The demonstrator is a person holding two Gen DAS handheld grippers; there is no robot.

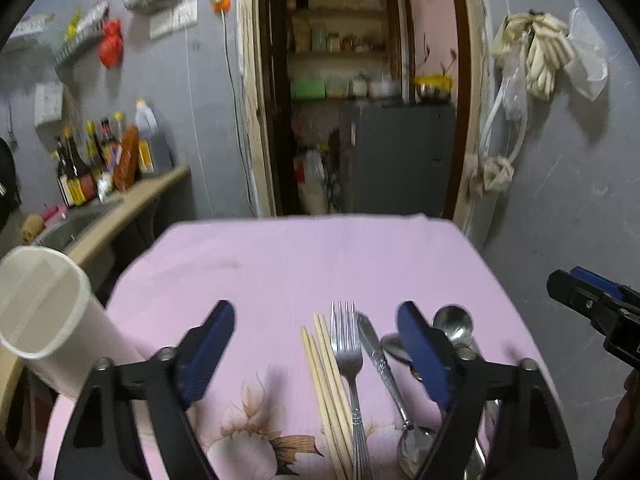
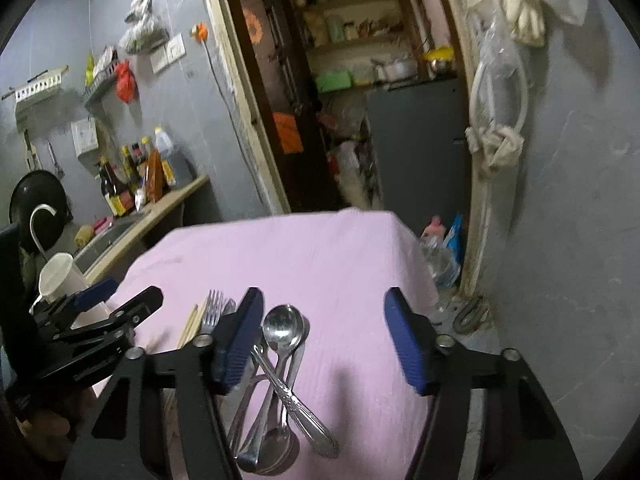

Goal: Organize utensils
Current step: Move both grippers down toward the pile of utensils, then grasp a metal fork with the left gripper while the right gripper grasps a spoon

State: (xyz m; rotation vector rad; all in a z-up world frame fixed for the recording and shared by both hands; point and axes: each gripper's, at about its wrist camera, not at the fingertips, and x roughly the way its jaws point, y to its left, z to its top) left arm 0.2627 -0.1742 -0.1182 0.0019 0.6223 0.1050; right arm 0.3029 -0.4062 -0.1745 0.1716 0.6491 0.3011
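With both sets of jaws open and empty, I hover the left gripper [image 1: 316, 356] over chopsticks [image 1: 326, 384] and fork [image 1: 347, 350], lower centre; spoons [image 2: 280, 344], perhaps overlapping, lie inside the right gripper [image 2: 324, 336]; I should single one out before closing.

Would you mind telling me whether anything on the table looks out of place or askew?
Yes. The spoons lie in a crossed heap at the near right of the pink cloth, handles overlapping, while the fork and chopsticks lie neatly side by side. The white cup at the left edge looks tipped, though fisheye distortion may exaggerate that.
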